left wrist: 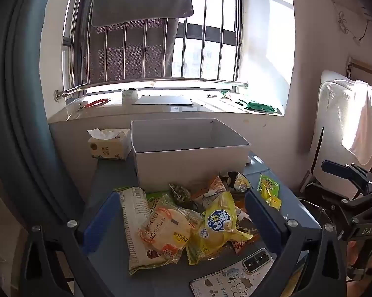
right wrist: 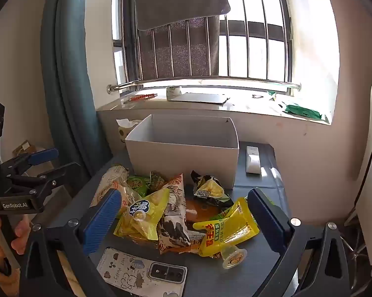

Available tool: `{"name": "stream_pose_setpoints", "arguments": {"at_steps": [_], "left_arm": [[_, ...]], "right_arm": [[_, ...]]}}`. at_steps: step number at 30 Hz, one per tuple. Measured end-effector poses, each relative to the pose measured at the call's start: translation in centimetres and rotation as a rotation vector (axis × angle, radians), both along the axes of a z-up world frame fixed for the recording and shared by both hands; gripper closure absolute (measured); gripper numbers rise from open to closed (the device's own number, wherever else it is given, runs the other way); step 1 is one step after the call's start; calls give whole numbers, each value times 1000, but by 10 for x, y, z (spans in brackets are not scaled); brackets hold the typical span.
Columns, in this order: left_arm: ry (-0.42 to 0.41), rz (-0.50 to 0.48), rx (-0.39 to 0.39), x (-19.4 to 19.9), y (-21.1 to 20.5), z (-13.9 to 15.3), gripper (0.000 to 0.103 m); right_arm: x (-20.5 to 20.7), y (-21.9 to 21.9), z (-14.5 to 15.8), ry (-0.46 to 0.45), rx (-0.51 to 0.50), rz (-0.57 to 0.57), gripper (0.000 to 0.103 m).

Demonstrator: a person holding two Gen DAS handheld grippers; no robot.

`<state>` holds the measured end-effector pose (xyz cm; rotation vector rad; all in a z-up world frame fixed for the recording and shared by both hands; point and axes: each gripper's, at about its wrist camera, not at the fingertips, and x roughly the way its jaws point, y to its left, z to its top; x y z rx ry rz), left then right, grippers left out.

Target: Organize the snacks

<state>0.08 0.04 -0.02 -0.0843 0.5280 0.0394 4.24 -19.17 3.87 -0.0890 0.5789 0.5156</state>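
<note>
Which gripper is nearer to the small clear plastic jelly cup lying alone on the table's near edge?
Right. The right gripper hangs open just above the small clear plastic jelly cup, beside its right finger. The left gripper is open over the pile's other side.

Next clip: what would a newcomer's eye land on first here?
The heap of bright snack packets at the near end of the grey table, topped by a yellow pouch. Right behind it stands an open white box, nothing visible inside from these views. Both grippers, the left gripper and the right gripper, hover over the heap with jaws wide apart, holding nothing; a phone in a cartoon case lies nearest the cameras.
</note>
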Motion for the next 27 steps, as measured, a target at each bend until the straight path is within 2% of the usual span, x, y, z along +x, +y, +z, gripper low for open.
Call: {"name": "stream_pose_setpoints", "arguments": {"at_steps": [8, 27], "left_arm": [[-8, -13, 24, 1, -10, -3, 0], [1, -21, -7, -2, 0, 0, 0]], "right_arm": [[-1, -1, -1, 9, -3, 1, 0], [-2, -2, -1, 17, 0, 5, 0]]}}
